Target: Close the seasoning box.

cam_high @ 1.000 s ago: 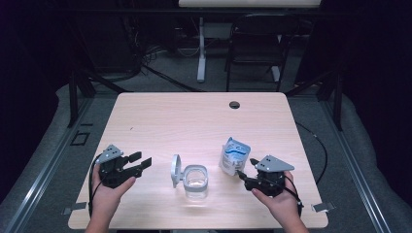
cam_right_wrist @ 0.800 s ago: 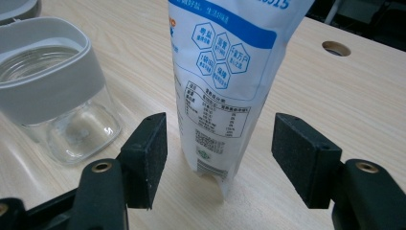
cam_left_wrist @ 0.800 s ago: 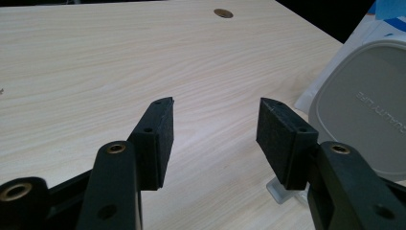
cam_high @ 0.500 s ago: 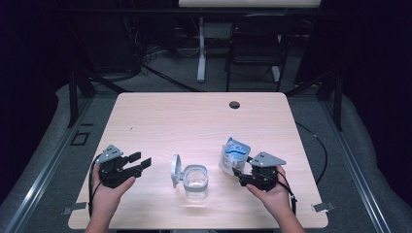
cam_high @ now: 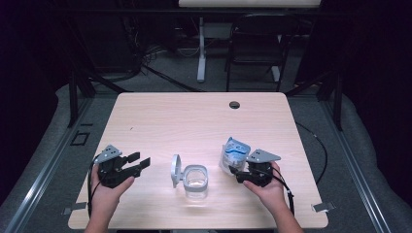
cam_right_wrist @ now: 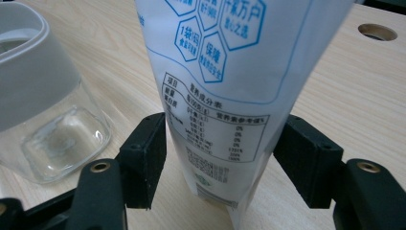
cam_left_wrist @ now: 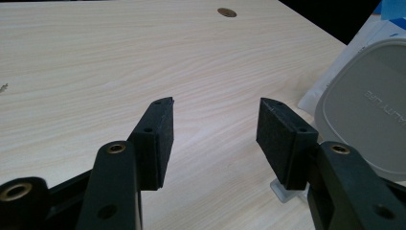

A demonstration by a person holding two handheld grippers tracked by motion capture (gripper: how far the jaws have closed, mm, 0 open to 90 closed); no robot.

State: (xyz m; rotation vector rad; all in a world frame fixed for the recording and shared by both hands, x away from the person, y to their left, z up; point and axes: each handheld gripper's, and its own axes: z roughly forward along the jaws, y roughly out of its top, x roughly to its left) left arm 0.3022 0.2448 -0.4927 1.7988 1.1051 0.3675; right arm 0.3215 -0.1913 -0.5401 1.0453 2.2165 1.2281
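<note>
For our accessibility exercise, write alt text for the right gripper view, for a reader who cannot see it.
The right gripper has its two black jaws either side of a standing white pouch printed in blue; they look close against its lower edges. A clear glass jar with a grey collar stands to the left on the pale wooden table.

Counted on table: one white-and-blue pouch, one clear glass jar, one grey lid, two grippers held.
</note>
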